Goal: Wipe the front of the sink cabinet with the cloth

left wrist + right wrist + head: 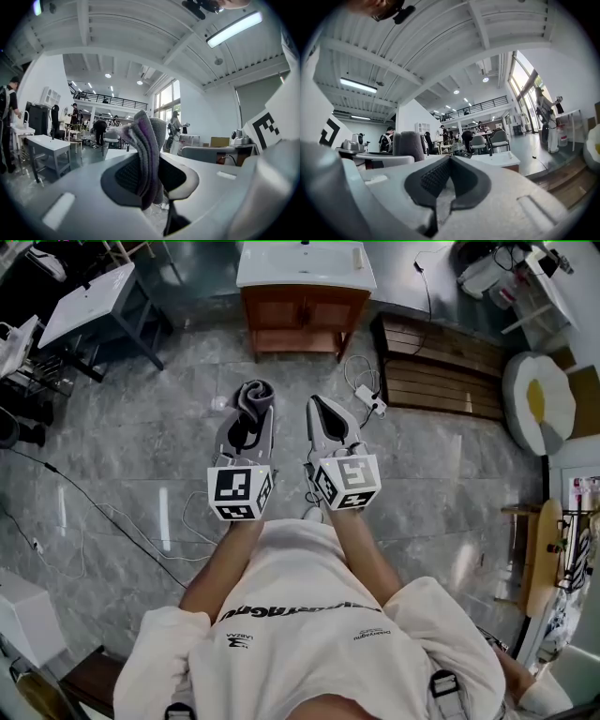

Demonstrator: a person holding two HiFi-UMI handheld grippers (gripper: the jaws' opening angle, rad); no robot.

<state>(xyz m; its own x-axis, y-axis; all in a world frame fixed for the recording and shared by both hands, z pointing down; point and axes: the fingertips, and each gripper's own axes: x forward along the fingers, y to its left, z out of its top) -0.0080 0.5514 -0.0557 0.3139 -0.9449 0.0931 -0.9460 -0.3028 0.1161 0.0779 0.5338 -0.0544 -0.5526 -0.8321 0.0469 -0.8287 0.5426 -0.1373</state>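
The left tongs (152, 178) are clamped on the cloth (146, 150), which stands upright between their dark ribbed pads (125, 174). The cloth is thick and grey and folded into several layers. One layer edge shows a purple tint, and the top pokes past the tips, where it curls over into a soft roll. The right tongs (449, 178) are closed with nothing between them, their pads meeting at the tip. Both tongs are held side by side, close but apart, above the grey tiled floor (141, 437). Ahead of them and well apart stands the sink cabinet (305, 313), brown wood with two front doors under a white basin top (281, 268). A white power strip (371, 400) and its cables lie on the floor between the right tongs and the cabinet.
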